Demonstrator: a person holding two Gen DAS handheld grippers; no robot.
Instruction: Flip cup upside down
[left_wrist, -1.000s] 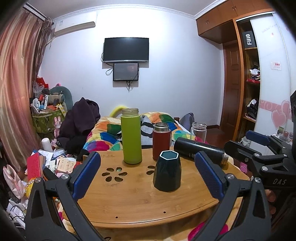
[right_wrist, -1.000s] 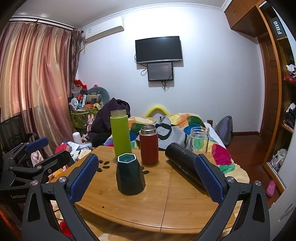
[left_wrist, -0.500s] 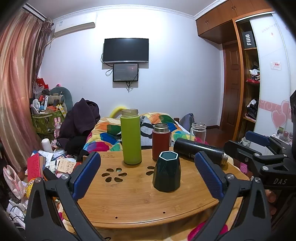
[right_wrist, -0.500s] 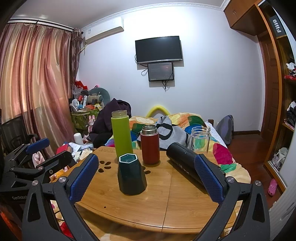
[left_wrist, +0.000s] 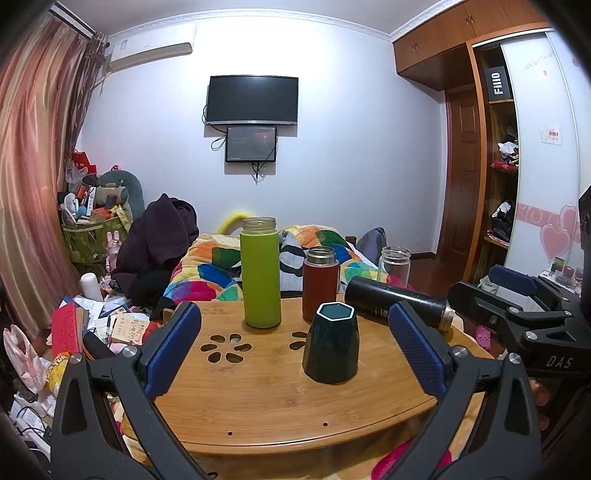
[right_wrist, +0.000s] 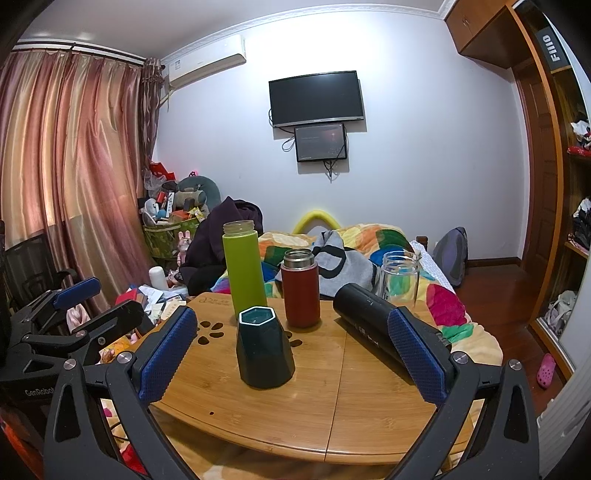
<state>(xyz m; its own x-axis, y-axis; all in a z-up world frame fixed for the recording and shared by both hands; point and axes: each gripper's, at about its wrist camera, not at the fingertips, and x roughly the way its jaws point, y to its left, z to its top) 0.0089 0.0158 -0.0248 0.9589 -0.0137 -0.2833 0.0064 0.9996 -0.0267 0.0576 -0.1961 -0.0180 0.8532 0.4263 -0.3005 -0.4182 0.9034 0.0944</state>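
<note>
1. The left gripper (left_wrist: 293, 349) is held level and points forward, with its jaws spread wide and nothing between the blue pads (left_wrist: 173, 347).
2. The right gripper (right_wrist: 291, 352) is held the same way, level and facing forward, its jaws just as wide apart and its pads (right_wrist: 415, 354) bare.
3. The two grippers sit side by side at about the same height. Each shows at the edge of the other's view, the right one at the far right of the left view, the left one at the far left of the right view.
4. Part of a hand (left_wrist: 537, 397) shows under the right gripper's black frame.
</note>
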